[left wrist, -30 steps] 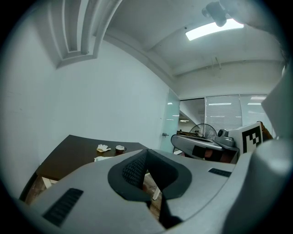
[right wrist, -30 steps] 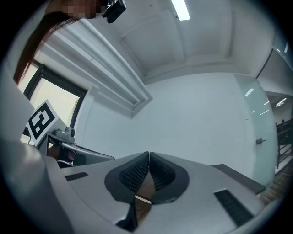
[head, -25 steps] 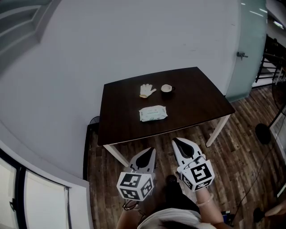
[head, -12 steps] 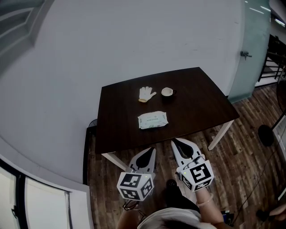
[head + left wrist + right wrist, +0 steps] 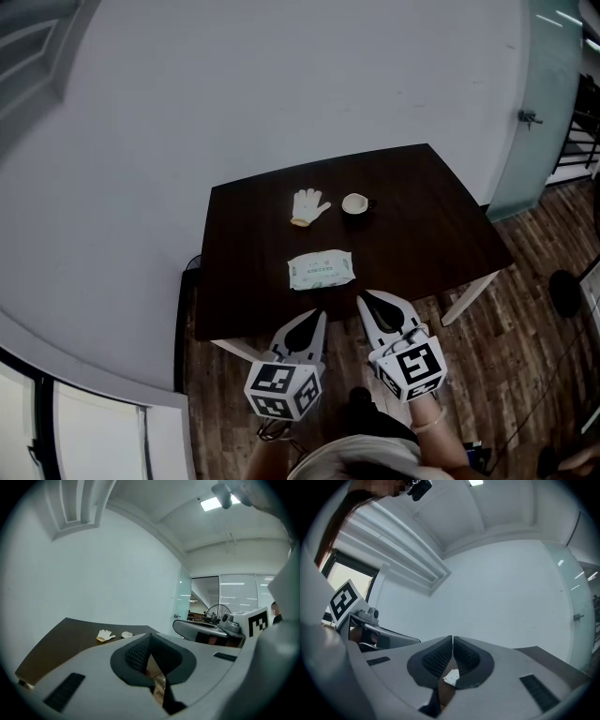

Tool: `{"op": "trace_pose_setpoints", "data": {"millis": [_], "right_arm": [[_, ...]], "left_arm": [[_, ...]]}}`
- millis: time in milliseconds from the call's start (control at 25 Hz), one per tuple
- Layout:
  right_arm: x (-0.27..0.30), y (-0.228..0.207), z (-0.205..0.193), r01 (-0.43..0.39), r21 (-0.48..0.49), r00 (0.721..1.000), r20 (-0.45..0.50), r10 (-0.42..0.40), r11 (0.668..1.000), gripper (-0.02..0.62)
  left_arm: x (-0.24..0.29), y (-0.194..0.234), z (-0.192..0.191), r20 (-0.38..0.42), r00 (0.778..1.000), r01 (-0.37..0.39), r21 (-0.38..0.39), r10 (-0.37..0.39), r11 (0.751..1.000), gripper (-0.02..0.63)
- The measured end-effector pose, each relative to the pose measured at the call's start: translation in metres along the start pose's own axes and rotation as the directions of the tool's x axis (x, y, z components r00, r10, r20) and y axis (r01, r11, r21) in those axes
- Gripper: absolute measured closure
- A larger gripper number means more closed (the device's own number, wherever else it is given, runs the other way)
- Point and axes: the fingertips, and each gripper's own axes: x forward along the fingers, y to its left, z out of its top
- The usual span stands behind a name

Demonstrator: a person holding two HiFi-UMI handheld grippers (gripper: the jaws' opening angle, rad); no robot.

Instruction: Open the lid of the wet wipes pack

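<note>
1. While both tools hang off the near edge of the table (image 5: pixel 244 281), the step in hand is judged to be the approach. No contact with the wet wipes pack (image 5: pixel 322 269) has been made.
2. Task item location: the pack lies flat on the dark tabletop, near the front edge, at 12 o'clock from the two tools and well apart from both. Its lid is too small to make out in the head view.
3. Other items: a white glove (image 5: pixel 309 206) lies at 11 o'clock from the pack. A small cup (image 5: pixel 354 203) sits at 1 o'clock from it. Neither touches the pack.
4. Left gripper (image 5: pixel 321 316): its own view shows the jaws pressed together at the tip, with nothing pinched between them.
5. Right gripper (image 5: pixel 363 300): its own view shows the ribbed pads (image 5: pixel 440 657) meeting along one line. The jaws are closed and hold nothing.
6. Task progress: judged as not begun, since the pack appears closed and untouched.
7. Next move, as a judgement:
   - Bring both tools forward over the table edge toward 12 o'clock.
   - Spread the jaws of one tool to take the lid's edge.
   - Use the other tool to steady the pack body, because the light pack is likely to slide or lift.
</note>
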Motion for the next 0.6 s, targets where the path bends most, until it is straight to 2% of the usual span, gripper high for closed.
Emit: {"op": "trace_pose_setpoints", "data": {"millis": [400, 600], "right_arm": [[0.053, -0.058, -0.012, -0.041, -0.010, 0.999, -0.018, 0.041, 0.999, 0.591], [0.077, -0.071, -0.021, -0.089, -0.011, 0.996, -0.030, 0.089, 0.996, 0.591]], "left_arm": [[0.072, 0.027, 0.007, 0.010, 0.999, -0.051, -0.020, 0.052, 0.998, 0.592], [0.090, 0.044, 0.005, 0.016, 0.994, -0.109, -0.038, 0.110, 0.993, 0.592]]}}
